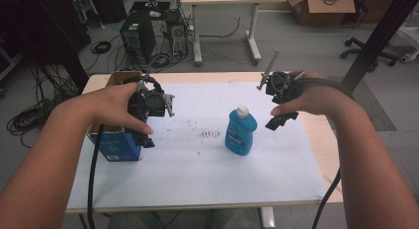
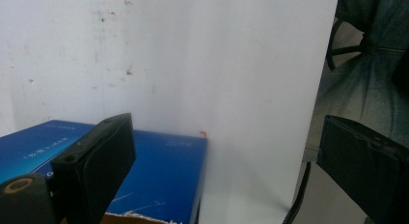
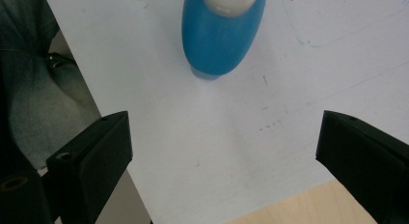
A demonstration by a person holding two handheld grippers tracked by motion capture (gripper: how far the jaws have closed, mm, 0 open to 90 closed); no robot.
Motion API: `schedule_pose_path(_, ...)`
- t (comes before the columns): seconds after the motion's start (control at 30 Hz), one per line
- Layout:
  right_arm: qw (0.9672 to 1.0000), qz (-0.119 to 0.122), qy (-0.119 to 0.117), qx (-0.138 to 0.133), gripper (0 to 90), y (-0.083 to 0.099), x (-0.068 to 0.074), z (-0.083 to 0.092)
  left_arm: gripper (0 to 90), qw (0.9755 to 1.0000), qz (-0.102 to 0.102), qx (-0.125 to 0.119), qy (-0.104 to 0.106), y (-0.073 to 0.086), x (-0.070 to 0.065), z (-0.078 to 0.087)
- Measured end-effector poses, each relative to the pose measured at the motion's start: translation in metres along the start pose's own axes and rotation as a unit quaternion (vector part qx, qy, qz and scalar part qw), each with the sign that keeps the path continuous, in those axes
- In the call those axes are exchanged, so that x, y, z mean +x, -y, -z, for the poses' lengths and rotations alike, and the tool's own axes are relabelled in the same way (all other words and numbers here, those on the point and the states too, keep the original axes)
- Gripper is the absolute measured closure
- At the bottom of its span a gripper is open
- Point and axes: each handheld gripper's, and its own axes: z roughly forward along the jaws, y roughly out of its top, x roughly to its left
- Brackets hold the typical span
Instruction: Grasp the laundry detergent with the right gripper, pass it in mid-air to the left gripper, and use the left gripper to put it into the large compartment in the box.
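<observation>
A person holds a claw in each hand above a counter [image 1: 276, 189] covered with a white sheet. The left claw [image 1: 148, 140] hangs over a blue box [image 1: 116, 151] that stands near the counter's left edge; its jaws are spread wide and grip nothing. The right claw [image 1: 280, 119] hovers just right of a blue bottle [image 1: 240, 131] with a white cap, which stands upright near the middle of the counter. Its jaws are also wide apart and empty, and the bottle sits beyond them, untouched.
</observation>
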Motion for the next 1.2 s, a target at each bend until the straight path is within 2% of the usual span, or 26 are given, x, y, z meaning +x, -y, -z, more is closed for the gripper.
schedule_pose_path(0.2, 0.9993, -0.015, -0.01, -0.032, 5.2, 0.023, 0.0, -0.019, 6.8, 1.0, 0.0, 0.0, 0.001, -0.001, 0.001, -0.001)
schedule_pose_path(0.27, 0.9983, -0.028, -0.015, -0.048, 5.0, 0.031, 0.001, -0.026, 6.8, 1.0, 0.001, -0.001, 0.002, -0.002, 0.001, -0.002)
schedule_pose_path(0.47, 0.9958, -0.052, -0.023, -0.071, 4.8, 0.051, 0.0, -0.045, 6.8, 1.0, -0.003, -0.002, 0.003, -0.003, 0.001, -0.003)
schedule_pose_path(0.57, 0.9954, -0.051, -0.021, -0.079, 4.7, 0.057, 0.001, -0.057, 6.7, 1.0, -0.001, -0.003, 0.003, -0.002, 0.001, -0.003)
schedule_pose_path(0.63, 0.9954, -0.045, -0.01, -0.084, 4.4, 0.058, 0.003, -0.064, 6.5, 1.0, -0.002, -0.005, 0.002, -0.002, 0.001, -0.003)
schedule_pose_path(0.83, 0.9941, -0.029, -0.011, -0.104, 4.4, 0.059, 0.012, -0.078, 6.5, 1.0, -0.009, -0.004, 0.001, -0.003, 0.001, -0.004)
schedule_pose_path(0.93, 0.9914, -0.036, -0.005, -0.126, 3.8, 0.062, 0.014, -0.086, 6.5, 1.0, -0.008, -0.004, 0.002, -0.004, 0.001, -0.005)
schedule_pose_path(1.03, 0.9871, -0.047, -0.011, -0.153, 3.8, 0.065, 0.015, -0.094, 6.5, 1.0, -0.008, -0.004, 0.002, -0.005, 0.0, -0.005)
schedule_pose_path(1.2, 0.9827, -0.058, -0.001, -0.176, 3.6, 0.067, 0.017, -0.107, 6.4, 1.0, -0.006, -0.005, 0.002, -0.005, 0.001, -0.005)
